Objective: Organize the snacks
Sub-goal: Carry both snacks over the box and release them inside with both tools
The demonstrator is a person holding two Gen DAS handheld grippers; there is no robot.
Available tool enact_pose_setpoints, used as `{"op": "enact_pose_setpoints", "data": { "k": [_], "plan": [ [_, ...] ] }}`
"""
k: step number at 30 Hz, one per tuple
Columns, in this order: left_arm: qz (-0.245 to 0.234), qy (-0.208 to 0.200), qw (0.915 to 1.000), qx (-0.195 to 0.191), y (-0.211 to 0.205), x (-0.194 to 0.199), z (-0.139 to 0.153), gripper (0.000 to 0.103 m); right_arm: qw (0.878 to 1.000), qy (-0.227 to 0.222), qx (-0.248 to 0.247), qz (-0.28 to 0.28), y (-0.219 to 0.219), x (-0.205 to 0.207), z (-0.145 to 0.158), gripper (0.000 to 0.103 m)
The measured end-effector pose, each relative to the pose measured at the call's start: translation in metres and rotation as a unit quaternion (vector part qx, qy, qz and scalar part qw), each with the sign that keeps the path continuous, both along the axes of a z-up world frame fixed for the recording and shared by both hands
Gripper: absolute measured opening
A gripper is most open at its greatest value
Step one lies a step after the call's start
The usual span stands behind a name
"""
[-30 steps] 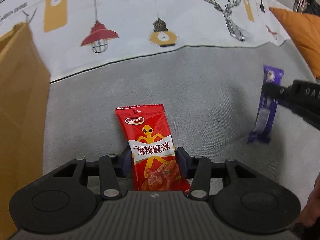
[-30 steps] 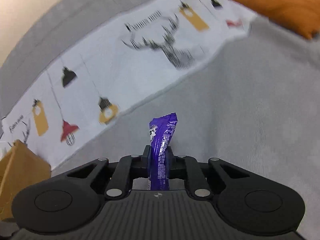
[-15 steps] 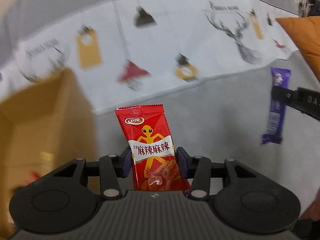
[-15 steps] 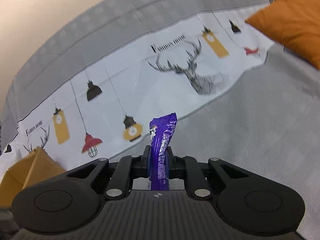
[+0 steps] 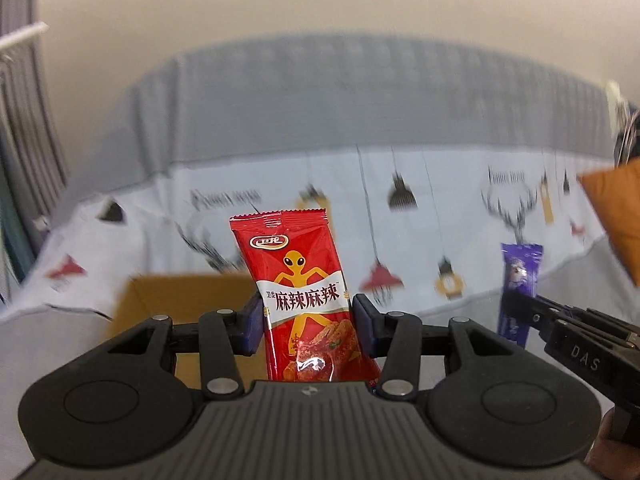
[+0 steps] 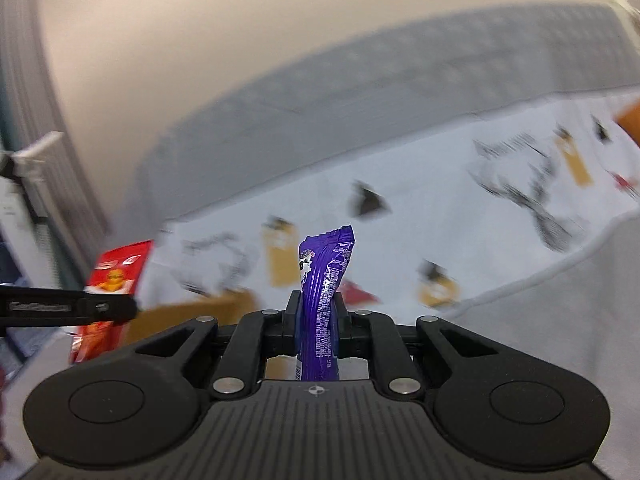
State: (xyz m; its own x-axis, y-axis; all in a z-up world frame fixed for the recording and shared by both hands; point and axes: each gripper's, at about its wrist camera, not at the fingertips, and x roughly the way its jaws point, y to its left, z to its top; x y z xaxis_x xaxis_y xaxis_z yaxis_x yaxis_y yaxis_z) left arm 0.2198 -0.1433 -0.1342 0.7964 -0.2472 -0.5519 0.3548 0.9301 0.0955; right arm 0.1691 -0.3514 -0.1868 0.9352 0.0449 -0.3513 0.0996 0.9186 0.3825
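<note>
Left gripper: jaws pressed against both sides of the red snack packet, gripping its lower half; the packet stands upright, printed face toward the camera, held in the air.
Right gripper: jaws drawn narrow, pinching the purple snack bar edge-on, its crimped top leaning slightly right.
Cardboard box: open, brown, the landmark here; it sits directly behind and below the red packet.
Purple bar relative to box: well off to the box's right, raised above the grey sofa seat.
Throw: white, printed with lamps and deer, draped behind the box.
Orange cushion: far right of the box.
Background: blurred.
</note>
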Motion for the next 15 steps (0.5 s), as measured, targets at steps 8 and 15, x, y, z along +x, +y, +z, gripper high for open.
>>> {"op": "enact_pose_setpoints", "data": {
  "k": [8,15],
  "plan": [
    [0.016,-0.058,0.9979,-0.022,0.074,-0.026,0.039,0.051,0.99,-0.083,-0.068,0.094,0.101,-0.009,0.093,0.014],
    [0.051,0.013,0.9971,-0.054,0.121,-0.007,0.001,0.051,0.986,-0.026,-0.078,0.143,0.156,0.015,0.074,0.014]
  ]
}}
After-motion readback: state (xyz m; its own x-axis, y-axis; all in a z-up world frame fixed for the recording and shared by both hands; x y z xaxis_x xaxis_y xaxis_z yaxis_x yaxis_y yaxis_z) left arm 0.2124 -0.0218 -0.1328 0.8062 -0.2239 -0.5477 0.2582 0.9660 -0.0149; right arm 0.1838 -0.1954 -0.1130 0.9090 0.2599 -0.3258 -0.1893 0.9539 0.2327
